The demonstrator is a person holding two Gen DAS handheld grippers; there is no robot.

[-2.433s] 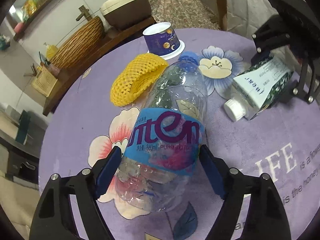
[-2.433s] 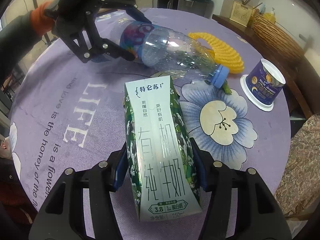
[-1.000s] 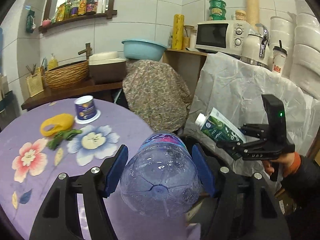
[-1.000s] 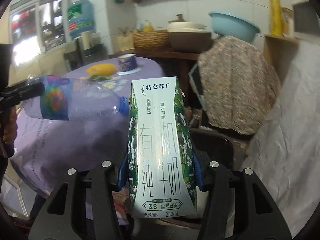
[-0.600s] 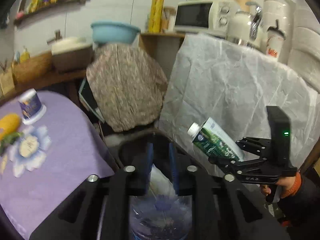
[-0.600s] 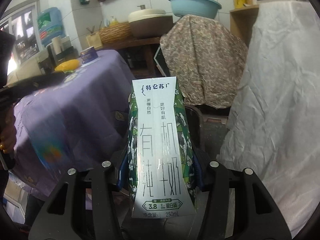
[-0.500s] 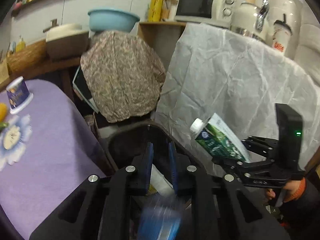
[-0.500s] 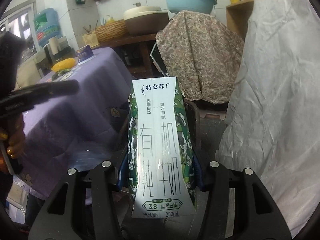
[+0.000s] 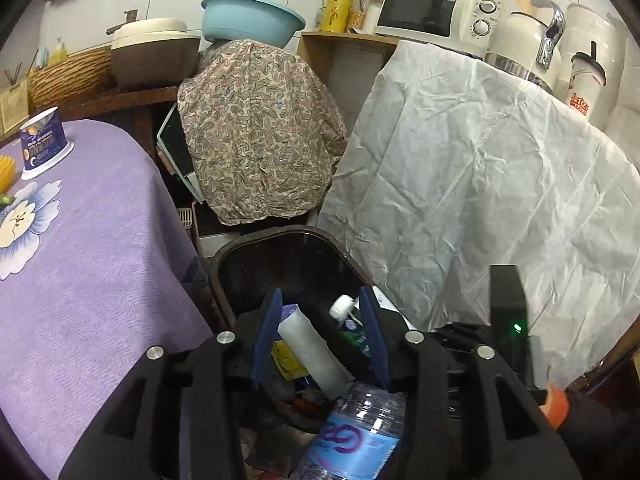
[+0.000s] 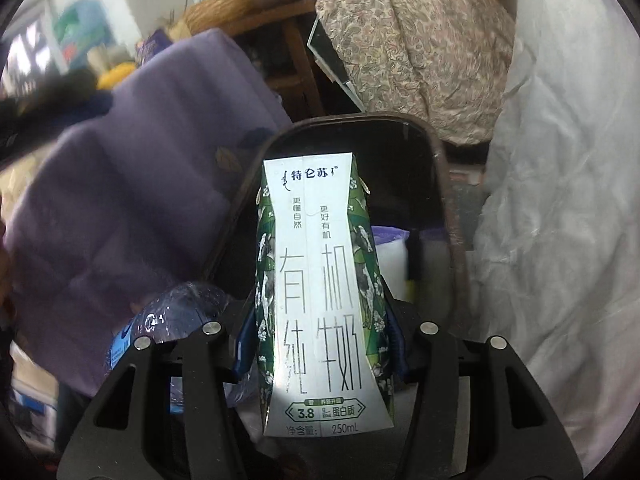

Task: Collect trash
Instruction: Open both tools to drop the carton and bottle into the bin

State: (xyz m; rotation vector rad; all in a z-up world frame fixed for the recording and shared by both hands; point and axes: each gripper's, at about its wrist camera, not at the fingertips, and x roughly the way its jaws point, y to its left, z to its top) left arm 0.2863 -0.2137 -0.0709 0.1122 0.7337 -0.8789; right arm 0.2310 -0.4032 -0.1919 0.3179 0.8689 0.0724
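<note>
My left gripper [image 9: 320, 336] is open and empty above a dark trash bin [image 9: 256, 248]. The clear plastic bottle [image 9: 356, 436] with a blue label lies below my fingers, at the near edge of the bin; it also shows in the right wrist view [image 10: 168, 320]. My right gripper [image 10: 320, 344] is shut on a green and white milk carton [image 10: 320, 300] and holds it over the bin [image 10: 444, 184]. The carton's white cap [image 9: 342, 306] shows between my left fingers. A purple cup [image 9: 42, 142] and a yellow foam net [image 9: 6, 168] stay on the purple table [image 9: 80, 280].
The bin holds a white roll [image 9: 312, 352] and a yellow wrapper [image 9: 286, 360]. A white sheet [image 9: 480, 184] drapes furniture to the right. A paisley cloth [image 9: 256, 132] covers something behind the bin. A blue basin [image 9: 250, 20] and a microwave [image 9: 436, 12] stand at the back.
My left gripper opened and let go of the bottle, which dropped toward the bin. My right gripper moved the carton down over the bin.
</note>
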